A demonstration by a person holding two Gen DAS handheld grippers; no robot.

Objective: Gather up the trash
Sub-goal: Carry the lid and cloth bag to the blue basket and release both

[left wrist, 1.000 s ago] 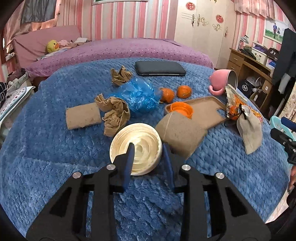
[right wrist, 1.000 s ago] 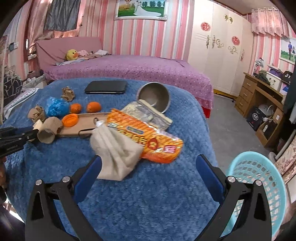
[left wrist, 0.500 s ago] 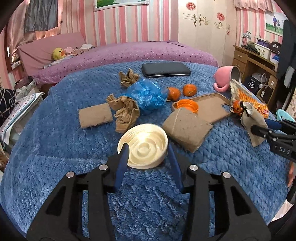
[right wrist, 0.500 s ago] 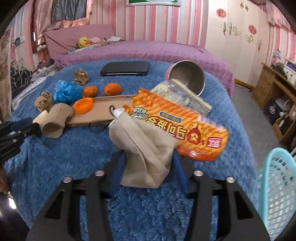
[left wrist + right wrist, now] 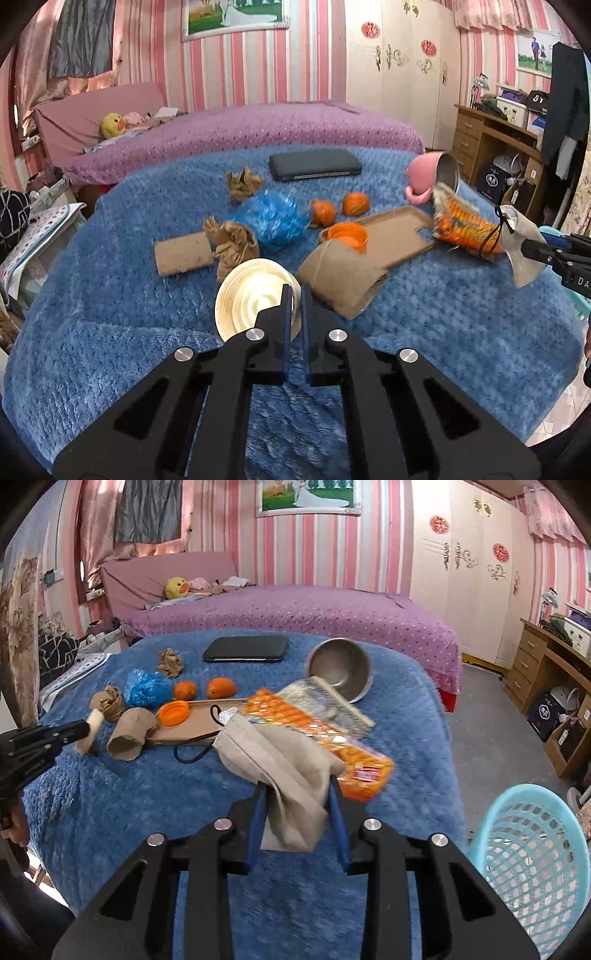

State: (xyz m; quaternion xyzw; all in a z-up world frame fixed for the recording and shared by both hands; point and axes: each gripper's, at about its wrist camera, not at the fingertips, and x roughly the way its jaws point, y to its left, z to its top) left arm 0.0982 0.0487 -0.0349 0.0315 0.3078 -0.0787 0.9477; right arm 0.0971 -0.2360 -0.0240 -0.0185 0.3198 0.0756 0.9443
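My left gripper [image 5: 294, 291] is shut on the rim of a cream round lid [image 5: 251, 302], lifted on edge above the blue blanket [image 5: 110, 332]. It also shows in the right wrist view [image 5: 92, 723]. My right gripper [image 5: 297, 788] is shut on a beige face mask [image 5: 284, 760], which hangs between the fingers next to an orange snack wrapper [image 5: 321, 731]. The mask also shows in the left wrist view [image 5: 524, 240]. Cardboard tubes [image 5: 184, 253], crumpled brown paper [image 5: 234, 242] and a blue plastic bag [image 5: 273, 218] lie on the blanket.
A light blue mesh basket [image 5: 532, 856] stands on the floor at the right of the bed. A brown board [image 5: 395, 229] with an orange lid [image 5: 349, 234], two oranges [image 5: 354, 203], a steel bowl [image 5: 340, 668] and a black case [image 5: 314, 164] lie farther back.
My left gripper closed on the cream lid and tipped it up. My right gripper closed further on the face mask and lifted it; the snack wrapper shifted.
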